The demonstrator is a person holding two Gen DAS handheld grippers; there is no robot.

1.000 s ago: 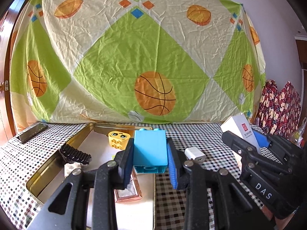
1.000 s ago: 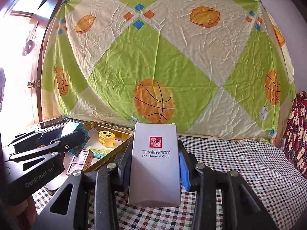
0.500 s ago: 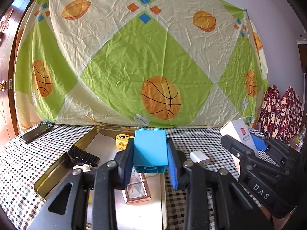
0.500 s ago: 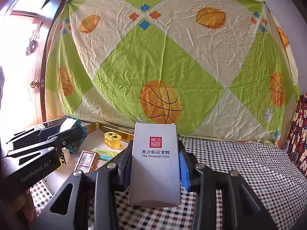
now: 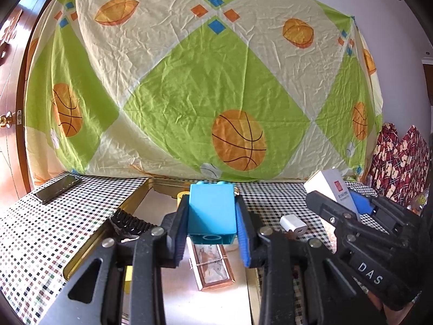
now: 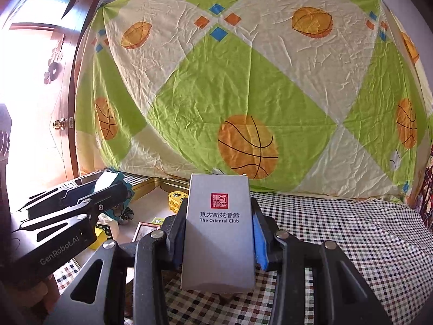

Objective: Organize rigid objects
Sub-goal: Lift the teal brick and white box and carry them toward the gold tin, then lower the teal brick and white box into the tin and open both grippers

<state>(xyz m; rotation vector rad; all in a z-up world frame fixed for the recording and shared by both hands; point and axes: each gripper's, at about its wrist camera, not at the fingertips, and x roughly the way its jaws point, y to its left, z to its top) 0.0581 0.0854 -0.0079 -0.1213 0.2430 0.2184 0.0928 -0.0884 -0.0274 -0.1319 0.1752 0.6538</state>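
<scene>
Left claw (image 5: 212, 233) and right claw (image 6: 217, 237) both point forward, clamped, side by side.

Daylight fills both views, bright and warm. In the right wrist view it pours through the open doorway (image 6: 32, 124) far to the left of the right gripper (image 6: 219, 233), blowing that whole area out to near white so nothing shows there. The grey card box (image 6: 218, 233) in its jaws is evenly lit, with a soft diagonal shadow across its lower face (faint, but there). The hanging bedsheet (image 5: 205, 81) is crisp, its creases clear. Straight lines bow hard toward the rims, and black vignette fills the corners. In the left wrist view the blue block (image 5: 211, 211) shows a mild sheen, and the tray floor (image 5: 173, 292) below glares pale. The black gripper arms nearest the lens read slightly soft.
</scene>
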